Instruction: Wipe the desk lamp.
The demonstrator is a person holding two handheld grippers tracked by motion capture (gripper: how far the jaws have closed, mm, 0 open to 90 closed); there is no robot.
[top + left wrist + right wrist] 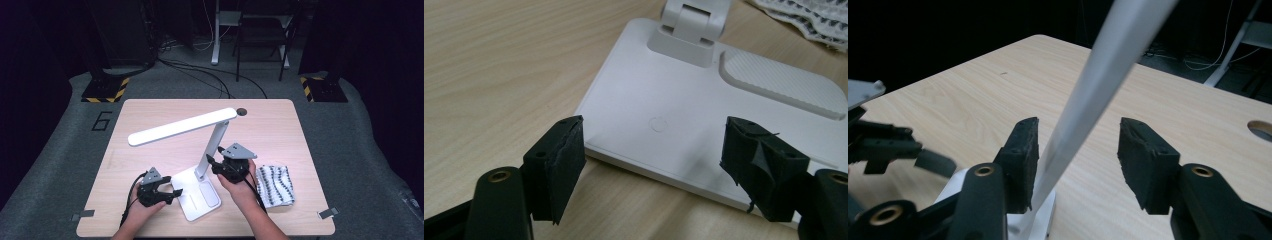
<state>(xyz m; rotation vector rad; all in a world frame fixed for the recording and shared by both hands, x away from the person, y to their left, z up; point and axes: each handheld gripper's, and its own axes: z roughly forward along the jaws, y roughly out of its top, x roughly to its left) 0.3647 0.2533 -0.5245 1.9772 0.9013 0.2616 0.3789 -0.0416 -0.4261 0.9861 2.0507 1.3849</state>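
The floor left of the desk [150,120] bears a painted "6" [102,121]. On the desk's near middle stands a white desk lamp [215,135]: flat base with a ribbed pad, slanted stem, long bar head. A patterned cloth [275,185] lies right of the lamp. The right hand-held gripper [216,162] is spread around the stem; the left hand-held gripper [172,192] is spread at the base edge.

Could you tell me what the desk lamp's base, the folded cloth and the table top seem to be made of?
Lamp base: probably matte white plastic, smooth with a ribbed inset pad. Cloth: soft woven fabric, white with dark pattern, folded. Table top: light wood-grain surface, possibly laminate.
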